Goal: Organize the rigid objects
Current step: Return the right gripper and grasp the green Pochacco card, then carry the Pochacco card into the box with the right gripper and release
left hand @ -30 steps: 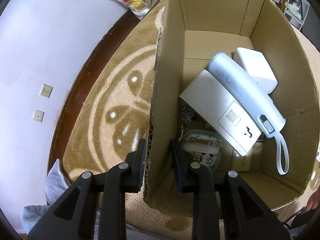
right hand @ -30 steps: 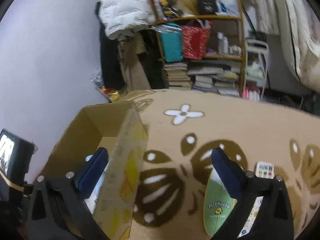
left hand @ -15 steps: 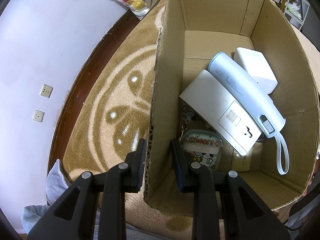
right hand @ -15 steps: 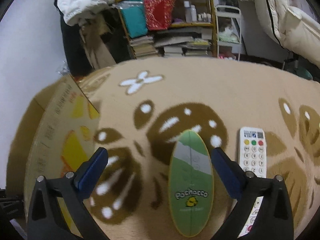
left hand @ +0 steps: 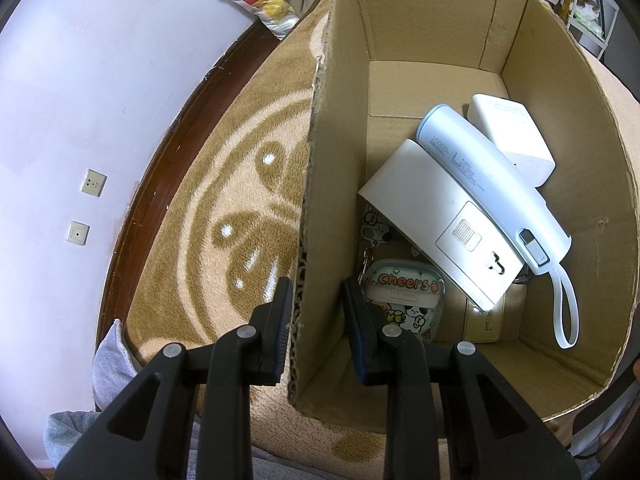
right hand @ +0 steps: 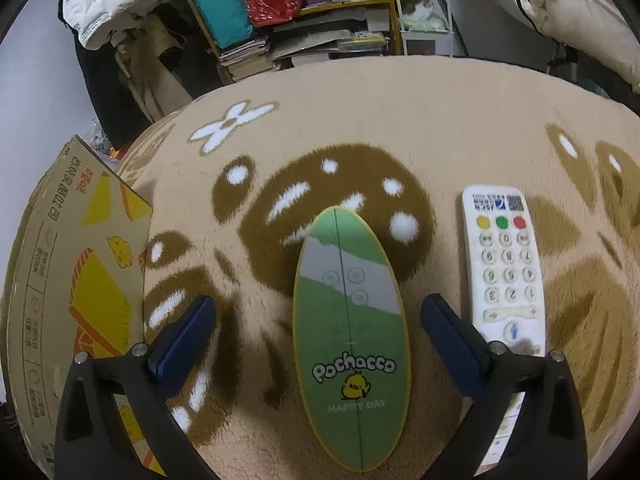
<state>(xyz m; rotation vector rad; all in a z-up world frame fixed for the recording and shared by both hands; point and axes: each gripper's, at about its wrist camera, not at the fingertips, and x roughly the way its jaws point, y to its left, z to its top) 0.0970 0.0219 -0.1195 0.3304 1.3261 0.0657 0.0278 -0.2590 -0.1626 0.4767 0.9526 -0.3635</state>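
Note:
In the left wrist view, my left gripper (left hand: pixel 316 300) is clamped on the near side wall of an open cardboard box (left hand: pixel 420 20), one finger outside and one inside. The box holds a pale blue power bank (left hand: pixel 492 192), a white flat device (left hand: pixel 436 216), a white charger block (left hand: pixel 512 132) and a "Cheers" keychain case (left hand: pixel 404 296). In the right wrist view, my right gripper (right hand: pixel 318 308) is open and low over the rug, its fingers on either side of a green oval Pochacco item (right hand: pixel 352 300). A white remote control (right hand: pixel 504 264) lies just right of it.
The box's printed outer side (right hand: pixel 80 280) stands at the left of the right wrist view. A beige and brown patterned rug (right hand: pixel 400 120) covers the floor. Cluttered shelves (right hand: pixel 320 20) and hanging clothes stand beyond it. A white wall with sockets (left hand: pixel 92 184) runs left of the box.
My right gripper swung away from the box to the right and came down over the green oval item, which now lies between its open fingers. The left gripper has not moved.

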